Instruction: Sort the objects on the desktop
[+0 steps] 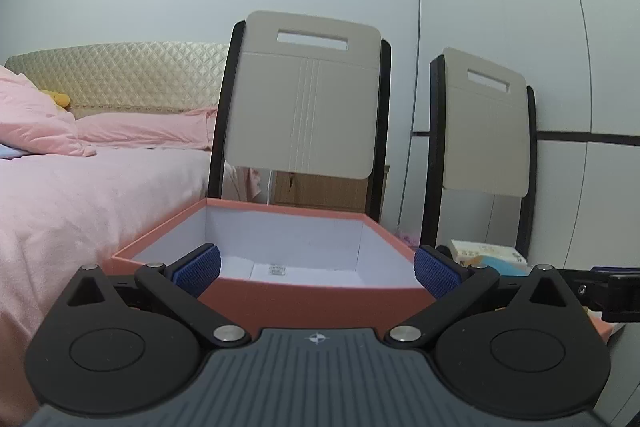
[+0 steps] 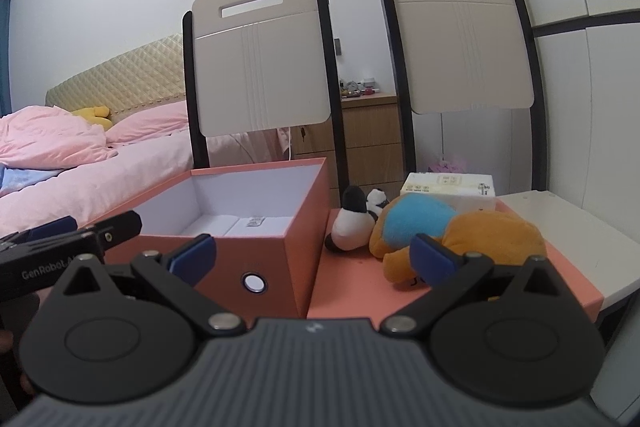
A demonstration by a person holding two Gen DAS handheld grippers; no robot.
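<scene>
With both hand-held grippers, left (image 1: 316,269) and right (image 2: 312,253), spread and empty, I judge the orange plush toy (image 2: 460,235) soft, light, best pinched mid-body.

left gripper (image 1: 317,269): matt black plastic links, knobbly blue pads, shiny metal pins | box (image 1: 316,301) straight ahead of it: matt salmon card, smooth white paper lining | right gripper (image 2: 312,255): same finish | plush dog (image 2: 460,231) just beyond its right finger: fuzzy orange-and-blue cloth | tissue pack (image 2: 450,185) behind: glossy wrap
</scene>
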